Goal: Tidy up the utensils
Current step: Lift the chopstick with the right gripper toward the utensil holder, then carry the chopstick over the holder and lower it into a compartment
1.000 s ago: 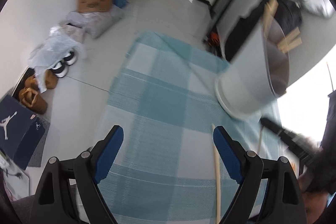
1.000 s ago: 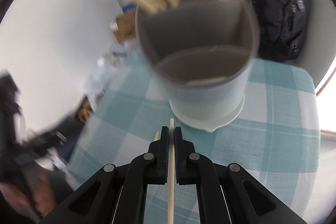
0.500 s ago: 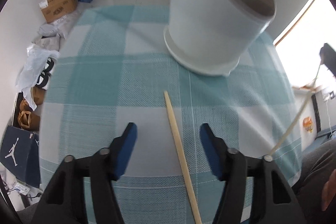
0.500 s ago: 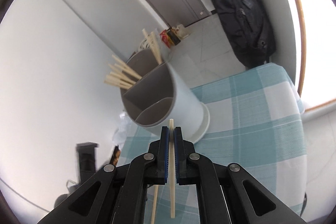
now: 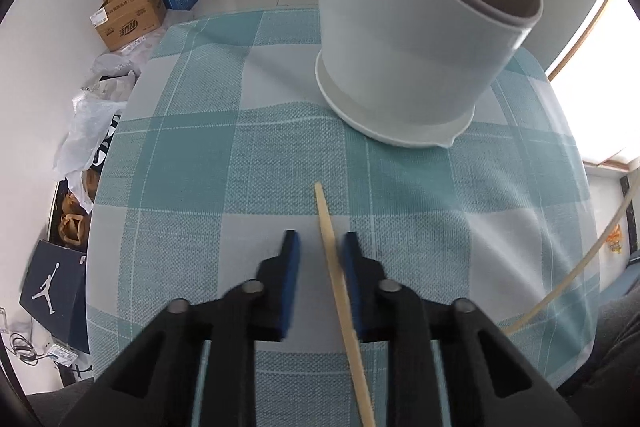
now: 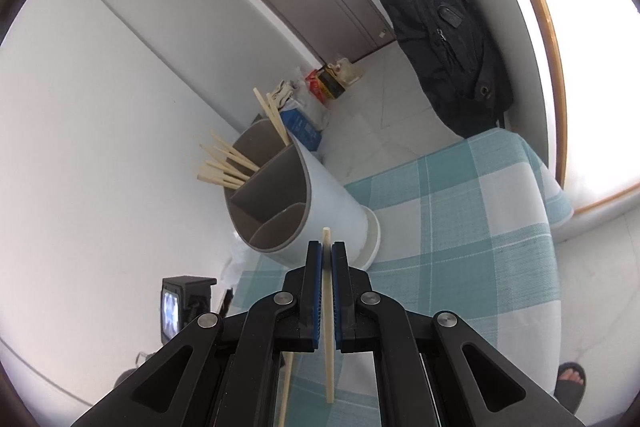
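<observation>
A white utensil holder [image 5: 404, 47] with grey divided compartments stands on the teal checked tablecloth [image 5: 192, 155]. In the right wrist view the holder [image 6: 320, 211] has several wooden chopsticks [image 6: 228, 167] in its far compartments. My left gripper [image 5: 318, 247] is low over the cloth, its blue pads partly closed around a chopstick [image 5: 340, 299] that lies on the cloth; the pads do not touch it. My right gripper [image 6: 327, 251] is shut on another chopstick [image 6: 328, 327] and holds it up, right of the holder. That held chopstick also shows in the left wrist view [image 5: 580, 279].
Cardboard and blue boxes [image 5: 132, 11], bags and shoes lie on the floor left of the table. A black backpack [image 6: 436, 23] hangs by the door. A second chopstick [image 6: 286, 387] lies on the cloth below my right gripper. A sandalled foot [image 6: 570, 379] is at lower right.
My left gripper has dropped towards the cloth and narrowed its jaws around the lying chopstick. My right gripper has lifted and drawn back from the holder with its chopstick.
</observation>
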A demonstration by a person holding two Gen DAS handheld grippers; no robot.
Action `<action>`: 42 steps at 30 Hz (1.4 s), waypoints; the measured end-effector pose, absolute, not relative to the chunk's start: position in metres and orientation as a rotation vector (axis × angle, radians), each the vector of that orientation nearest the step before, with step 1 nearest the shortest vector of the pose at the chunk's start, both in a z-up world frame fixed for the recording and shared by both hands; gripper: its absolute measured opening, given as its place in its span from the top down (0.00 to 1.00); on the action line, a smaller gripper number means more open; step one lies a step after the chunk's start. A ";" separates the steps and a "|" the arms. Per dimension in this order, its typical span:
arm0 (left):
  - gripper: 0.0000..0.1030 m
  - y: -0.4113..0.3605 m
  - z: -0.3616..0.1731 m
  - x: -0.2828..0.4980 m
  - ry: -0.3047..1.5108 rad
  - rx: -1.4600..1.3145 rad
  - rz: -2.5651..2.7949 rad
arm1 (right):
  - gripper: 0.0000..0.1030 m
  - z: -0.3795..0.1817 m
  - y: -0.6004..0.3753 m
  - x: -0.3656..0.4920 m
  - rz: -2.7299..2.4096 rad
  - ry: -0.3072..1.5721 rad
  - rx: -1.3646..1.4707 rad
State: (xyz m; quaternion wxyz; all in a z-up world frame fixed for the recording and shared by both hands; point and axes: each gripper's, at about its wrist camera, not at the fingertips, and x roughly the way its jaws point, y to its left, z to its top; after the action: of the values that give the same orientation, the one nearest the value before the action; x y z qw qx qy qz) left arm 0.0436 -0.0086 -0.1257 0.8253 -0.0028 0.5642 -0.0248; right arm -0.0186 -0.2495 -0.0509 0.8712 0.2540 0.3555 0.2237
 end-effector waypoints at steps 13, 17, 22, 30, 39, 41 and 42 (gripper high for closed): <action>0.98 -0.038 -0.116 0.044 1.133 0.007 -0.162 | 0.96 -0.049 -0.263 -0.025 0.442 0.724 0.541; 0.98 -0.037 -0.101 0.039 1.081 -0.020 -0.180 | 0.96 -0.050 -0.264 -0.026 0.440 0.724 0.542; 0.98 -0.039 -0.070 0.026 0.945 -0.049 -0.194 | 0.96 -0.049 -0.263 -0.028 0.437 0.716 0.529; 0.98 -0.037 -0.039 0.005 0.797 -0.120 -0.202 | 0.96 -0.044 -0.261 -0.034 0.443 0.690 0.509; 0.98 -0.019 -0.027 -0.002 0.721 -0.188 -0.190 | 0.96 -0.029 -0.237 -0.047 0.495 0.624 0.403; 0.98 -0.018 -0.023 -0.005 0.706 -0.192 -0.194 | 0.96 -0.028 -0.231 -0.049 0.506 0.620 0.389; 0.98 -0.018 -0.021 -0.006 0.702 -0.194 -0.199 | 0.96 -0.028 -0.228 -0.049 0.508 0.619 0.379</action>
State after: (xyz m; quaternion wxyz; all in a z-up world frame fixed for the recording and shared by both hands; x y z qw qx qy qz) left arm -0.0058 -0.0182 -0.0210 0.9296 -0.0946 0.3426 -0.0972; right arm -0.0493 -0.2281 -0.0280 0.9035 0.1834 0.2993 0.2458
